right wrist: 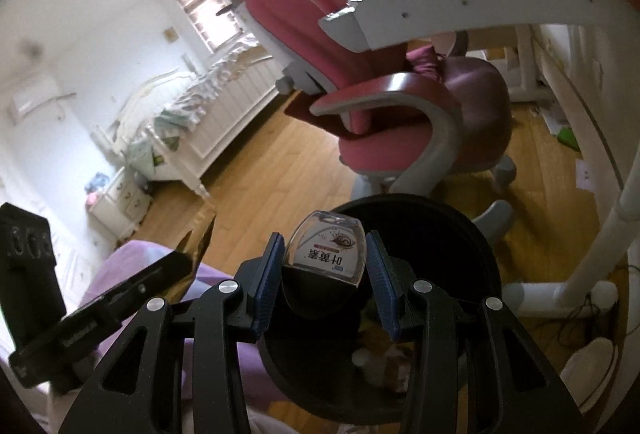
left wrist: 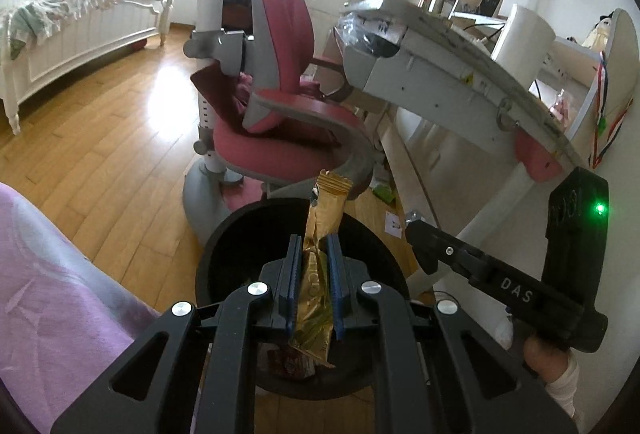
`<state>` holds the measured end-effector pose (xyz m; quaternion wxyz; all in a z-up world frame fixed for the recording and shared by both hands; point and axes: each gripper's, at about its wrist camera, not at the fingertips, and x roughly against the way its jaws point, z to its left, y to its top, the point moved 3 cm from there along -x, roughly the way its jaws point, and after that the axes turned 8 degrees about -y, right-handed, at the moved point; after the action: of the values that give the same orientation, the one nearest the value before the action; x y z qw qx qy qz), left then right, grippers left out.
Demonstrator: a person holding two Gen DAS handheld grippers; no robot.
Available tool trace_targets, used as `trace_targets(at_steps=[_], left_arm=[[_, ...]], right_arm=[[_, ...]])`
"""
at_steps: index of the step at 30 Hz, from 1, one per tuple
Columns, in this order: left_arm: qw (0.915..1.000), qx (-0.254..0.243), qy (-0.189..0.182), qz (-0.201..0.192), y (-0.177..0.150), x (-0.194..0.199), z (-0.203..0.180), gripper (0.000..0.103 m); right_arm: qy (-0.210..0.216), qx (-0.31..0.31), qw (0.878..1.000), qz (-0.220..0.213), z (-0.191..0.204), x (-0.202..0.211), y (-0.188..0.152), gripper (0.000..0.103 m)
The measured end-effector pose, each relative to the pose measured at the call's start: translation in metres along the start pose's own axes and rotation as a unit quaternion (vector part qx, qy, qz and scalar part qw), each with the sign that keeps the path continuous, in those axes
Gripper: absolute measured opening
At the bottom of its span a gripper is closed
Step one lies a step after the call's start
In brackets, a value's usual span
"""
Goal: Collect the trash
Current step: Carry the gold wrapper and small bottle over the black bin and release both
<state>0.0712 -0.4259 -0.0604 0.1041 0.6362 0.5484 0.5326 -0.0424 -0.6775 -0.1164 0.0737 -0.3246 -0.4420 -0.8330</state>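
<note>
My left gripper (left wrist: 314, 250) is shut on a long gold snack wrapper (left wrist: 320, 234), which stands up between the blue pads and hangs over the round black trash bin (left wrist: 212, 246) on the floor. Some trash lies at the bin's bottom. My right gripper (right wrist: 326, 246) is shut on a small clear bottle with a black cap and a printed label (right wrist: 328, 250), held above the same black bin (right wrist: 476, 234). The right gripper (left wrist: 424, 238) shows at the right of the left wrist view, and the left gripper with the gold wrapper tip (right wrist: 200, 238) at the left of the right wrist view.
A pink and grey desk chair (left wrist: 280, 82) stands just behind the bin, under the edge of a white tilted desk (left wrist: 460, 74). A purple cloth (left wrist: 60, 294) lies at the near left. A white bed (left wrist: 80, 30) stands across the wooden floor. Paper scraps (left wrist: 394, 224) lie under the desk.
</note>
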Motion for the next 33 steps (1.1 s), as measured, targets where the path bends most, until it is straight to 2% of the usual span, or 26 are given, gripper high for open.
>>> trace_targets(at_steps=[17,20,21,22,23,24,25,26,30,33], left_arm=[[0.9998,-0.010,-0.010,0.016,0.006,-0.023,-0.012,0.015],[0.9996,-0.012,-0.011,0.023,0.007,-0.026,-0.015,0.018],[0.9995,-0.015,-0.005,0.027,0.007,-0.027,-0.016,0.027],[0.9994,-0.018,0.008,0.029,0.007,-0.027,-0.018,0.053],[0.9993,-0.020,0.020,0.024,0.008,-0.025,-0.019,0.070],[0.9990,-0.023,0.037,0.009,0.009,-0.019,-0.020,0.093],[0.9987,-0.028,0.042,-0.011,0.010,-0.012,-0.022,0.095],[0.9986,-0.031,0.039,-0.018,0.010,-0.008,-0.024,0.095],[0.9983,-0.034,0.044,-0.015,0.013,0.006,-0.026,0.096],[0.9984,-0.024,0.043,-0.027,0.012,0.024,-0.022,0.096]], right_arm=[[-0.004,-0.020,1.000,0.007,-0.011,-0.005,-0.003,0.043],[-0.003,-0.021,1.000,0.011,-0.012,-0.006,-0.003,0.043],[-0.002,-0.024,1.000,0.015,-0.012,-0.007,-0.004,0.043],[-0.003,-0.028,0.999,0.018,-0.013,-0.008,-0.004,0.043],[-0.004,-0.033,0.999,0.023,-0.015,-0.008,-0.004,0.048],[-0.005,-0.039,0.999,0.028,-0.016,-0.009,-0.005,0.053],[-0.005,-0.042,0.999,0.030,-0.017,-0.008,-0.005,0.063],[-0.008,-0.044,0.999,0.029,-0.017,-0.006,-0.005,0.068],[-0.012,-0.036,0.999,0.024,-0.013,0.002,-0.006,0.069],[-0.008,-0.030,0.999,0.026,-0.004,0.007,-0.008,0.069]])
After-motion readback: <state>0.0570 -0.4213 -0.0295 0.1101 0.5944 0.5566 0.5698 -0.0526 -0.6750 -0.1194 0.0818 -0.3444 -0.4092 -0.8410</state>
